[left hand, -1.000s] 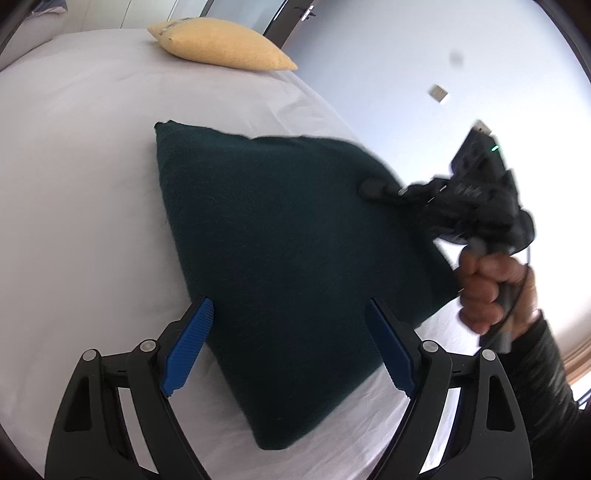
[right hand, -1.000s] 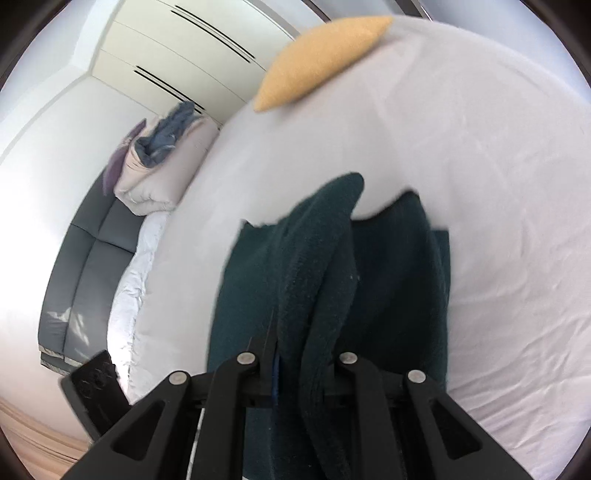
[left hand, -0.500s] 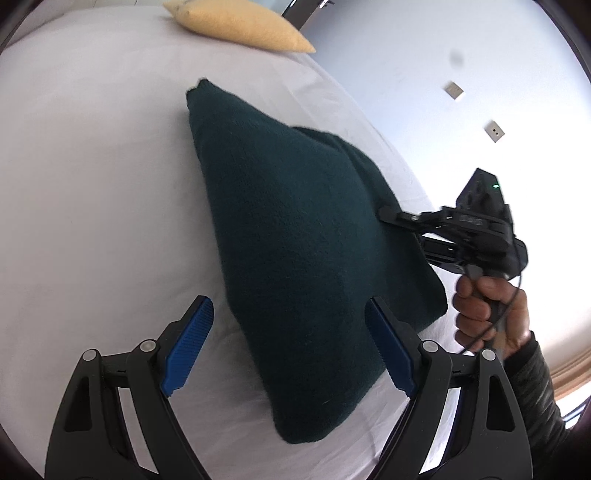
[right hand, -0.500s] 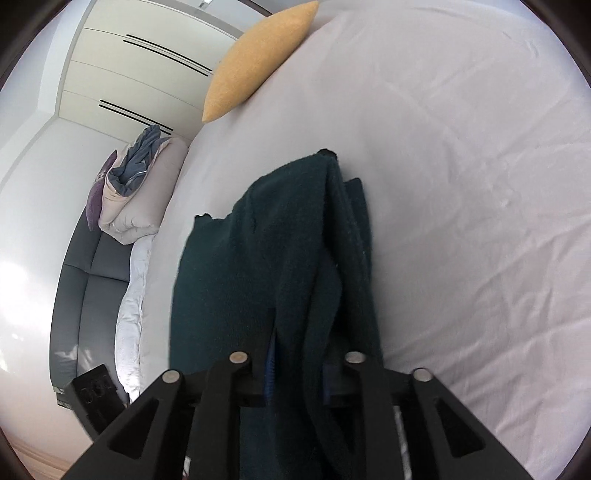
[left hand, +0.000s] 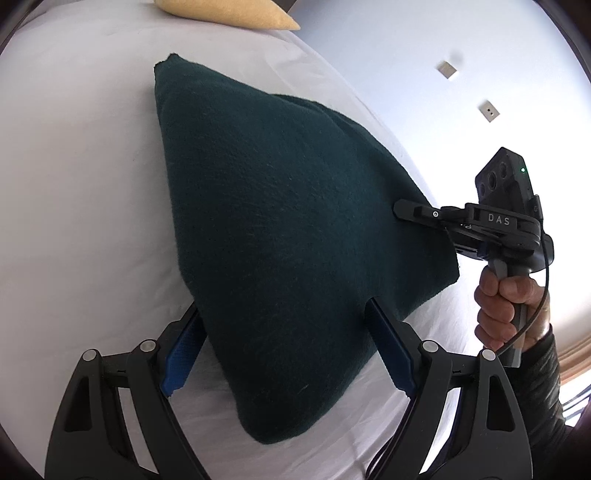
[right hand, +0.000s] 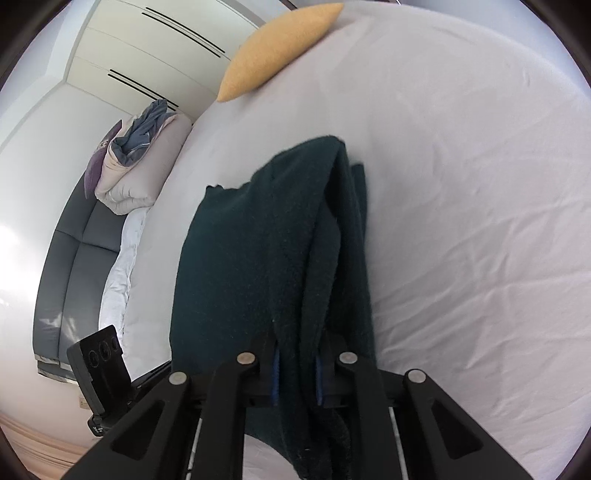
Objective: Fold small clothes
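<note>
Seen from the left wrist, the left gripper (left hand: 284,350) stands spread wide, its blue-padded fingers (left hand: 181,358) apart on either side of the near corner of a dark green fleece cloth (left hand: 288,236). The cloth lies folded on the white bed sheet (left hand: 74,184), its nearest point reaching down between the fingers; whether the pads touch the fabric I cannot tell. Ahead and to the right of this gripper, the right gripper (left hand: 402,212) pinches the cloth's right edge, and a bare hand (left hand: 506,310) wraps its grey handle, with a black cable hanging beside it. Far ahead, past the cloth, a yellow textured pillow (left hand: 229,14) rests at the top of the bed.

From the right wrist, the right gripper (right hand: 295,373) is clenched on a bunched fold of the green cloth (right hand: 266,251), the fabric squeezed between the two blue pads and draping below them. The rest of the cloth stretches forward from the fingers over the sheet (right hand: 480,221). To the left of this gripper and low down, the black camera block of the left gripper (right hand: 99,358) shows. Farther left sits a grey sofa (right hand: 70,266) with a heap of pale bedding (right hand: 136,162), and the yellow pillow (right hand: 277,48) lies far ahead.
</note>
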Available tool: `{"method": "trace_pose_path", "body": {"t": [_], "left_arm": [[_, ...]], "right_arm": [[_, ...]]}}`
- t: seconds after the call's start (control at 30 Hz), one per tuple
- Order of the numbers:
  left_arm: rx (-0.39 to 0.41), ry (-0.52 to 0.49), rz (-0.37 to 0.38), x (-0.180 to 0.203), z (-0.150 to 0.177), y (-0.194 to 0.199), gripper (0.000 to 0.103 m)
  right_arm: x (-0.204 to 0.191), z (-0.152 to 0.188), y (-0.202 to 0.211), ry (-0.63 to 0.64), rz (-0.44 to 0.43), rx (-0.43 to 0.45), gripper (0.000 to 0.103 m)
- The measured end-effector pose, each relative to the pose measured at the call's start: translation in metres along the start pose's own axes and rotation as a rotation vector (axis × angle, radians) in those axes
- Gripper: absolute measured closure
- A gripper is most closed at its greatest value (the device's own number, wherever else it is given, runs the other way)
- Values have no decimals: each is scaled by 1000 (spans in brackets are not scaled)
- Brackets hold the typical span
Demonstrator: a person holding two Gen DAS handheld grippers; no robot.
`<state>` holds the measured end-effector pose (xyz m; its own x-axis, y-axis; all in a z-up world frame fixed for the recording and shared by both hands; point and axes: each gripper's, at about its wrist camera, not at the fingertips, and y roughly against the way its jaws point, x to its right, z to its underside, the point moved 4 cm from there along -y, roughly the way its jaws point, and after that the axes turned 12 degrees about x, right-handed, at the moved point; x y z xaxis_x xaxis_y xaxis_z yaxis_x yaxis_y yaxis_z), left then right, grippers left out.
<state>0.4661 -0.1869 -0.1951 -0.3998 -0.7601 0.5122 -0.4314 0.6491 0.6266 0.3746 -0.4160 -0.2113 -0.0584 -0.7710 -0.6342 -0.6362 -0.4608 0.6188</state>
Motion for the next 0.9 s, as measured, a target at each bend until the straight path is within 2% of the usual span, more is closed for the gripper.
{"method": "trace_pose_path", "body": {"t": [0.13,0.27,0.33,0.37,0.4,0.43,0.5,0.53,0.57,0.6,0.67,0.73,0.8,0.83,0.87,0.9], "left_arm": [[1,8,-7,-3,3,-1,19],[-4,8,-14,-2,10,2,19],[14,8,-21,-5,5,8,19],[26,12,-23,-6,1,11,19],[43,25,-28,-10,-5,14,19],[49,35,-31,-14,-7,15,19],[65,54,-44,-23,-17,19,19],[79,51,-58,-25,-21,22,19],[134,38,-81,-26,-29,33,19],[174,35,-78,-25,-36,42,19],[234,21,-49,-17,-54,56,19],[239,-29,-14,-5,-66,57,26],[200,-96,21,11,-68,45,45],[168,-106,43,15,-65,35,51],[140,-103,46,16,-59,26,63],[111,-87,36,9,-49,18,70]], "right_arm": [[19,14,-13,-28,-1,-53,89],[44,21,-11,-150,-72,0,88],[43,20,-4,-146,-58,15,75],[41,18,2,-146,-46,28,73],[40,16,11,-150,-44,51,67],[39,13,21,-147,-38,88,54],[38,8,34,-128,-1,141,44],[37,7,37,-119,12,152,44],[33,7,41,-101,24,168,44],[28,7,43,-85,11,179,44],[12,7,47,-48,-46,201,51],[0,8,44,-35,-117,194,63],[-10,8,36,-33,-161,181,69],[-17,10,27,-30,-167,164,71],[-17,10,20,-26,-161,149,71],[-15,14,12,-22,-140,127,72]]}}
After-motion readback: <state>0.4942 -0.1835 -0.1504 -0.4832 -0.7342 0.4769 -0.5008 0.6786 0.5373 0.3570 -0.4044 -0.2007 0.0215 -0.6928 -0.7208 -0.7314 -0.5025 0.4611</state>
